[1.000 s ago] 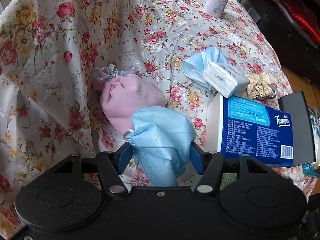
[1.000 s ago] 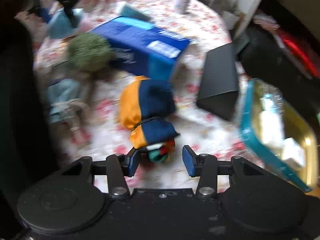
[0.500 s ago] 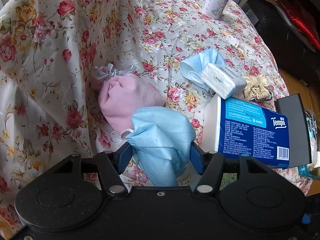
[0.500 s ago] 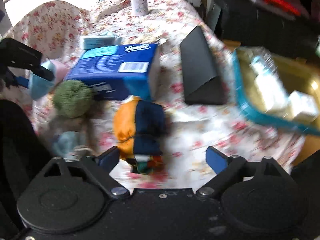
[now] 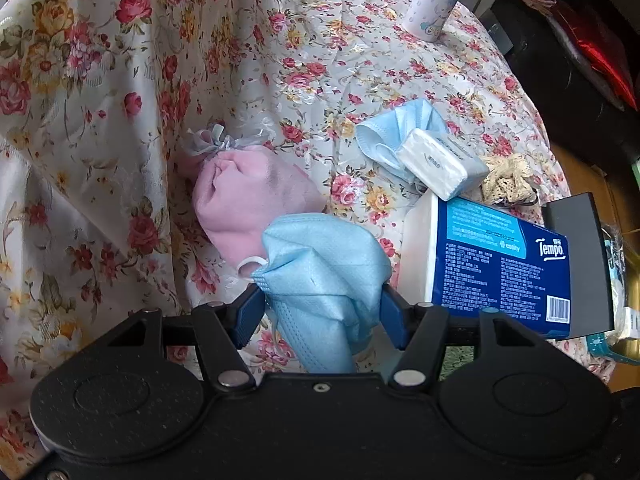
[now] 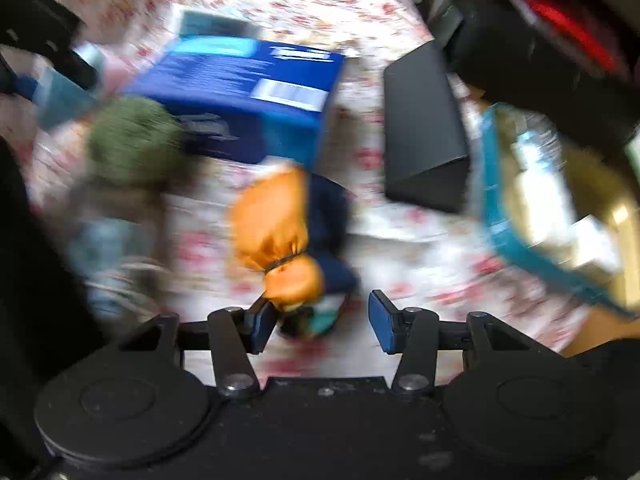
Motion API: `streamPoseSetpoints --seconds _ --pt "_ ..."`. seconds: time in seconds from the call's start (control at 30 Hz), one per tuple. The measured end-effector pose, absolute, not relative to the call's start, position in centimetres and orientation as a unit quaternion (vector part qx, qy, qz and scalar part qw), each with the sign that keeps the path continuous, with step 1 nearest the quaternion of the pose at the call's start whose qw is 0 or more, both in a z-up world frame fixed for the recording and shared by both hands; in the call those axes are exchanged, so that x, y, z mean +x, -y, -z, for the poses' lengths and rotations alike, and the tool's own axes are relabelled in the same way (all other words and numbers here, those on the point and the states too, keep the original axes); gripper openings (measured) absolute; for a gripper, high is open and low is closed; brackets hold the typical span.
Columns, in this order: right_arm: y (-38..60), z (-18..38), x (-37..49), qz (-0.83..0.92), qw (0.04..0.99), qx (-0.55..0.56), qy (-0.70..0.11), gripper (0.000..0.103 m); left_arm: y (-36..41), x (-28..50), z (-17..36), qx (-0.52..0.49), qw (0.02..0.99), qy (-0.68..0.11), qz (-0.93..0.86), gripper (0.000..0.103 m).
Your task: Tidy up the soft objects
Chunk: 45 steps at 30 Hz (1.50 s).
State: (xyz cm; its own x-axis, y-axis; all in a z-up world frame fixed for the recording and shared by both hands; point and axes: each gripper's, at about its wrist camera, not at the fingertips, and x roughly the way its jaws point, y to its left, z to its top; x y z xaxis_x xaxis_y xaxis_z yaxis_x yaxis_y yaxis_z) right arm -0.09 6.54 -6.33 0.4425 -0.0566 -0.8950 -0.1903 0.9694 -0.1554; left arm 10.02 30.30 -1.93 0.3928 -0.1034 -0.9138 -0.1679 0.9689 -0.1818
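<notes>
Left gripper [image 5: 322, 308] pinches a blue mask [image 5: 324, 268], unmoved, above the pink pouch [image 5: 248, 196]. Right gripper [image 6: 316, 320] has just been closing from a wide spread; its left pad touches the orange-navy bundle [image 6: 284, 236], its right pad stands clear, so the grasp looks incomplete. Behind the bundle lies the tissue box [image 6: 248, 92], right of the bundle the black case [image 6: 424, 136], which crowds the route to the tin [image 6: 520, 248].

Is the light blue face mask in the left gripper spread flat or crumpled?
Crumpled: the light blue face mask bunches in folds, pinched on both sides by the left gripper.
</notes>
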Motion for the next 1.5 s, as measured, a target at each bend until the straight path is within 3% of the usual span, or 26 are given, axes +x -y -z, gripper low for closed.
streamPoseSetpoints --seconds 0.13,0.23,0.47,0.97,1.03,1.1,1.17,1.33,1.43,1.5 --pt "-4.3 6.0 0.4 0.041 0.848 -0.171 -0.500 0.049 -30.3 10.0 1.9 -0.125 0.825 -0.551 -0.020 0.058" --pt "-2.6 5.0 0.1 0.020 0.854 -0.114 -0.508 0.053 -30.3 10.0 1.9 -0.123 0.826 -0.550 -0.018 0.058" --pt "-4.1 4.7 -1.1 -0.035 0.853 -0.019 -0.521 0.096 -30.2 9.9 1.9 -0.126 0.825 -0.550 -0.021 0.058" --pt "-7.6 5.5 0.5 -0.065 0.855 -0.008 -0.514 0.095 -30.2 9.8 1.8 -0.129 0.825 -0.550 -0.022 0.058" --pt "-8.0 5.6 0.8 -0.075 0.851 -0.003 -0.519 0.082 -30.2 9.8 1.8 -0.130 0.825 -0.550 -0.022 0.058" --pt "-9.0 5.8 0.8 -0.103 0.843 -0.051 -0.526 0.061 -30.3 9.8 1.8 -0.132 0.824 -0.551 -0.022 0.058" --pt "-9.6 5.8 0.2 -0.119 0.840 -0.135 -0.512 0.057 -30.4 9.8 1.8 -0.135 0.823 -0.551 -0.021 0.058" --pt "-7.6 4.8 -0.3 -0.086 0.843 -0.255 -0.466 0.057 -30.2 9.8 1.8 -0.138 0.823 -0.550 -0.022 0.058" --pt "-5.7 4.0 0.2 -0.049 0.850 -0.214 -0.478 0.062 -30.3 9.8 1.8 -0.137 0.823 -0.550 -0.022 0.058" --pt "-5.1 3.6 0.2 -0.049 0.853 -0.156 -0.495 0.073 -30.3 9.8 1.8 -0.138 0.823 -0.550 -0.022 0.058"
